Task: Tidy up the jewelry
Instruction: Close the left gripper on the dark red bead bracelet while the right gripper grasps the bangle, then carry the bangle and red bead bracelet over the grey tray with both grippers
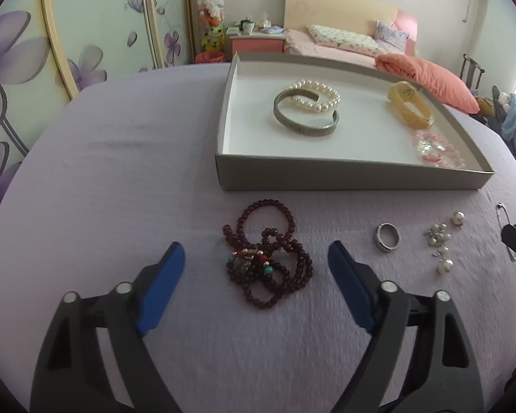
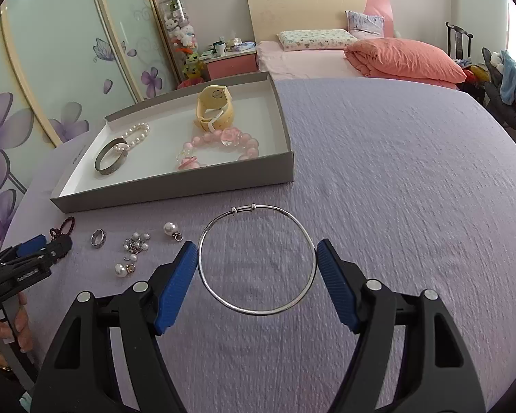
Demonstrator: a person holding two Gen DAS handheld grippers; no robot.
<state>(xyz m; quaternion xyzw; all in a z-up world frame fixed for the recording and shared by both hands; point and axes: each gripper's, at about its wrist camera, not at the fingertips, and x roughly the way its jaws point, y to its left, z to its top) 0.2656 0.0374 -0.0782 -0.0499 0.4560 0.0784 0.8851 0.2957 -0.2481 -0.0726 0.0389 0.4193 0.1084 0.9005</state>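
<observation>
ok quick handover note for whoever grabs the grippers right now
Left gripper: open, straddling the dark red bead bracelet on the purple cloth.
Right gripper: open, fingers either side of the thin silver bangle; contact unclear.
Done, in the grey tray: metal cuff, pearl bracelet, yellow watch, pink bead bracelet.
Left on the cloth: red beads, bangle, silver ring, loose pearl pieces.

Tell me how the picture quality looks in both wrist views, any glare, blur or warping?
Left wrist view: strong fisheye bending of the tray walls, dark vignette corners, window glare blown out at the right edge, red beads reasonably sharp. Right wrist view: same warping, glare at upper right, thin bangle crisp, soft even daylight with faint shadows.
</observation>
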